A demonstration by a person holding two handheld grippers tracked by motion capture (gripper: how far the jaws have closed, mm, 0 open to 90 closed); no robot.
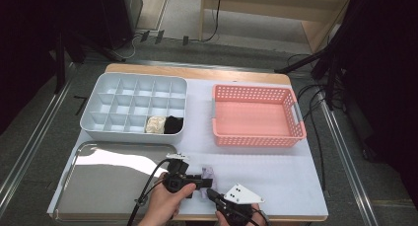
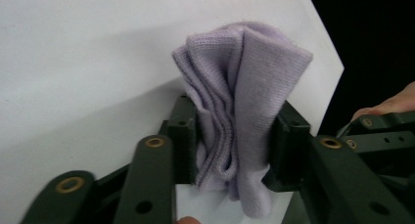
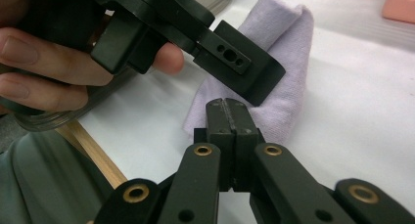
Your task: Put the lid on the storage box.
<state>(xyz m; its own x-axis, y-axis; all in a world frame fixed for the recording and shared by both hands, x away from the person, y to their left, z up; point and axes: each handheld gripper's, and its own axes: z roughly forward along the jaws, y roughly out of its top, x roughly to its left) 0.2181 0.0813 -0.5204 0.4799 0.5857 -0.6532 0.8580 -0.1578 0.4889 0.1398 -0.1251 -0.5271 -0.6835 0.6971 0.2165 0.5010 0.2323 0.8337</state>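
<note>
- Pinching a folded lilac knit cloth (image 2: 244, 111) between its jaws, the left gripper (image 1: 197, 180) holds it at the table's near edge.
- Right gripper (image 3: 228, 136), jaws pressed together on nothing, sits just beside, cloth directly ahead.

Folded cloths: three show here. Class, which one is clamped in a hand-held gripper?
The lilac cloth, clamped in the left hand-held gripper. The cream and black cloths sit in organiser cells.

No readable text, label or number anywhere.
</note>
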